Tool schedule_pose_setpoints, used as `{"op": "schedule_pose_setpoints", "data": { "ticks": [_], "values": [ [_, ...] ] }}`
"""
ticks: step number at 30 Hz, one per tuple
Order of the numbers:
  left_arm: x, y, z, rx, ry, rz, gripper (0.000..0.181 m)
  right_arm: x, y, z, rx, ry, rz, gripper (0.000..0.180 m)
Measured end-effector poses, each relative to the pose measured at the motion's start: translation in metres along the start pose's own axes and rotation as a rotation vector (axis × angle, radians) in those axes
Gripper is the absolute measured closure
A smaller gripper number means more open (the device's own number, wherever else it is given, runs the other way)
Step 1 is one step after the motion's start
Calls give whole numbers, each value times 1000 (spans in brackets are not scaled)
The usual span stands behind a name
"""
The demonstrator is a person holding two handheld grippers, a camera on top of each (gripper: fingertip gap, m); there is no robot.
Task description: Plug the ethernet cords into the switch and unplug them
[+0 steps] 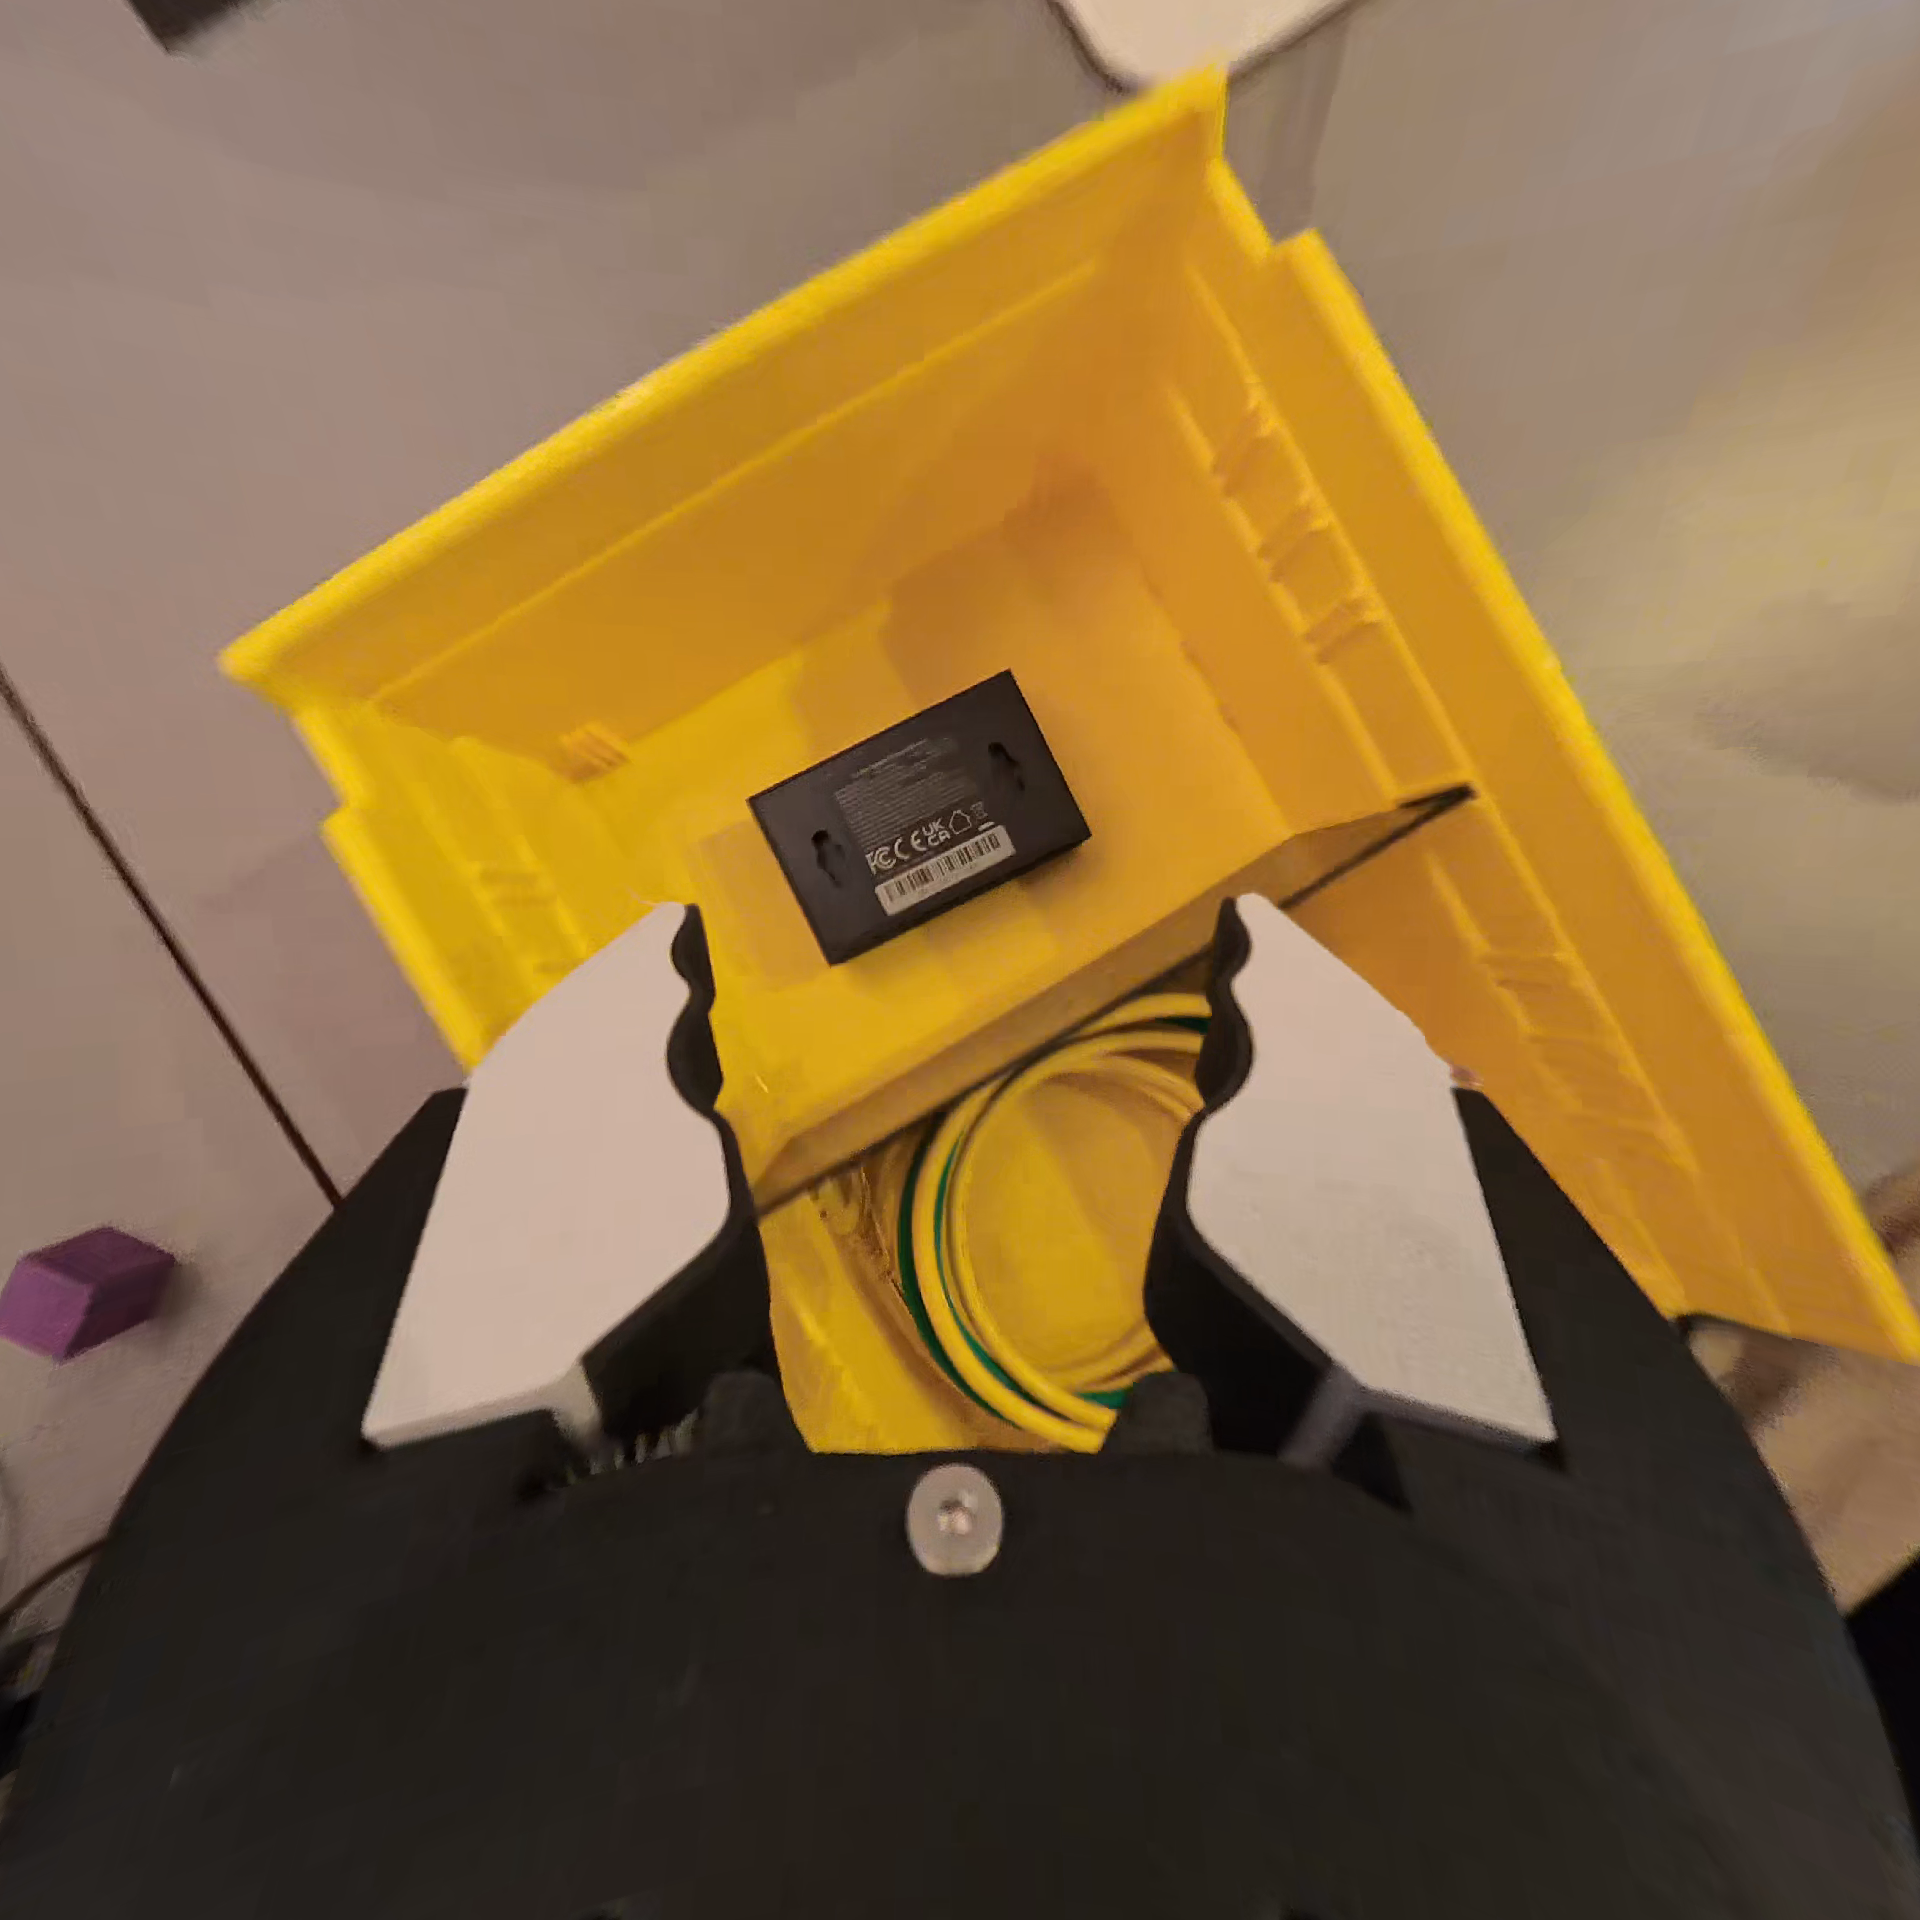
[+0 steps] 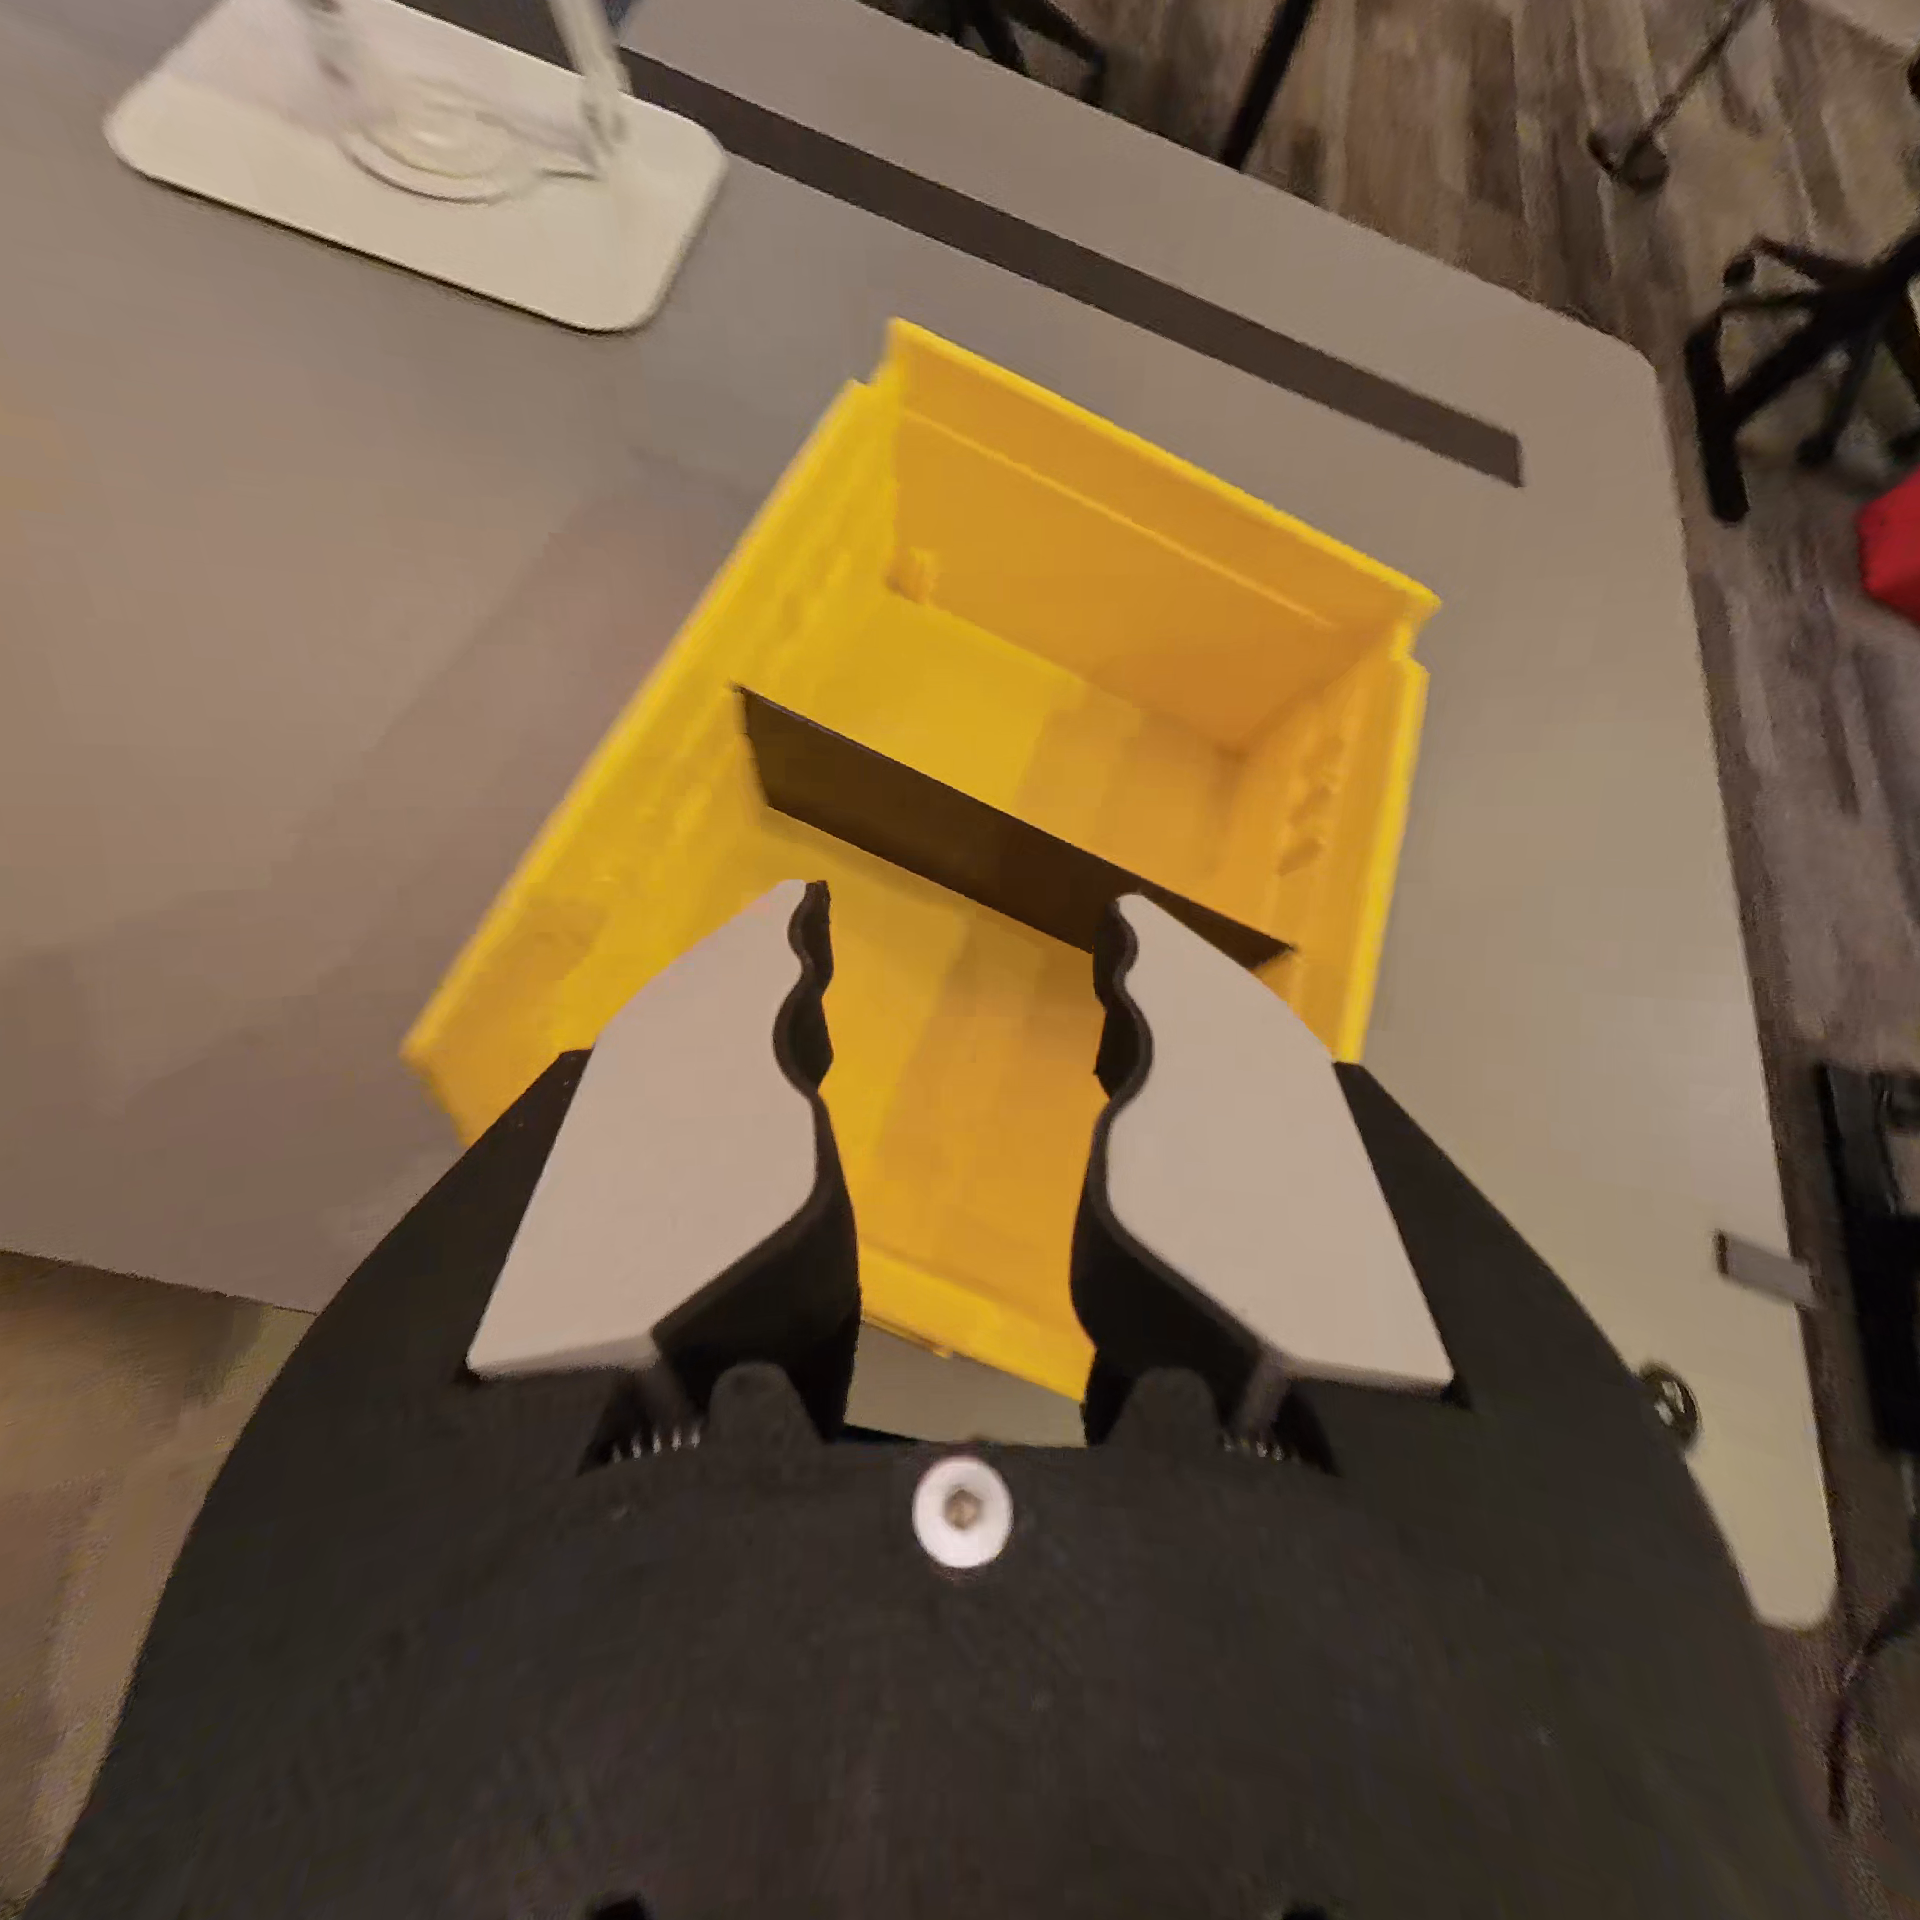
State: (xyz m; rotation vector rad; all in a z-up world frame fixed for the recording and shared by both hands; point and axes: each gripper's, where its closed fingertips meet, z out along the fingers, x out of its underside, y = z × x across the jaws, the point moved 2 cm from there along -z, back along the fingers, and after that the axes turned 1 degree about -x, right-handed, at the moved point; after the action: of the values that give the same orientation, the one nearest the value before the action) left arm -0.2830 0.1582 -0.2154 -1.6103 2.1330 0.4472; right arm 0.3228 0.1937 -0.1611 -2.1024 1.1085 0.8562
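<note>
In the left wrist view a black switch (image 1: 920,831) lies label side up in the far compartment of a yellow bin (image 1: 727,499). A dark divider (image 1: 1351,842) crosses the bin. A coiled yellow-and-green ethernet cord (image 1: 966,1247) lies in the near compartment, between my fingers. My left gripper (image 1: 961,935) is open and empty above the bin, its tips near the switch's near edge. In the right wrist view my right gripper (image 2: 966,909) is open and empty over a yellow bin (image 2: 1143,520) with a dark divider (image 2: 935,821); no switch or cord shows there.
A purple block (image 1: 83,1288) lies on the grey table at the left. A white flat base with a clear glass piece (image 2: 416,177) stands at the far left. A dark strip (image 2: 1091,281) runs along the table's far side. Black stand legs (image 2: 1787,343) are on the floor. Some 60 cm of space lies between my two pairs of fingers. To the black switch (image 1: 920,831): left tips about 9 cm, right tips about 60 cm.
</note>
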Motion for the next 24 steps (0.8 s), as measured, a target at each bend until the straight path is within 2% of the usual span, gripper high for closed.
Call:
{"op": "schedule_pose_setpoints", "data": {
  "ticks": [1, 2, 6, 9, 11, 13, 18, 24],
  "values": [
    [0, 0, 16, -2, 76, 19, 88, -6, 15, 2, -27, -9, -30, 132],
    [-1, 2, 32, -4, 136, 26, 82, -11, 29, 4, -53, -15, -60, 132],
    [1, 6, 75, 50, 307, -27, 81, -27, 71, 8, -144, -54, -119, 132],
    [6, 9, 94, 59, 395, -58, 80, -30, 91, 12, -183, -53, -162, 132],
    [12, 16, 102, -4, 457, -35, 79, -31, 100, 15, -208, -63, -174, 133],
    [19, 11, 111, 31, 515, -46, 75, -31, 105, 17, -233, -67, -172, 133],
    [18, 12, 114, 7, 533, -14, 75, -30, 112, 20, -255, -73, -176, 133],
    [-2, 15, 98, 1, 373, 47, 76, -37, 132, 15, -306, -111, -241, 132]
  ]
}}
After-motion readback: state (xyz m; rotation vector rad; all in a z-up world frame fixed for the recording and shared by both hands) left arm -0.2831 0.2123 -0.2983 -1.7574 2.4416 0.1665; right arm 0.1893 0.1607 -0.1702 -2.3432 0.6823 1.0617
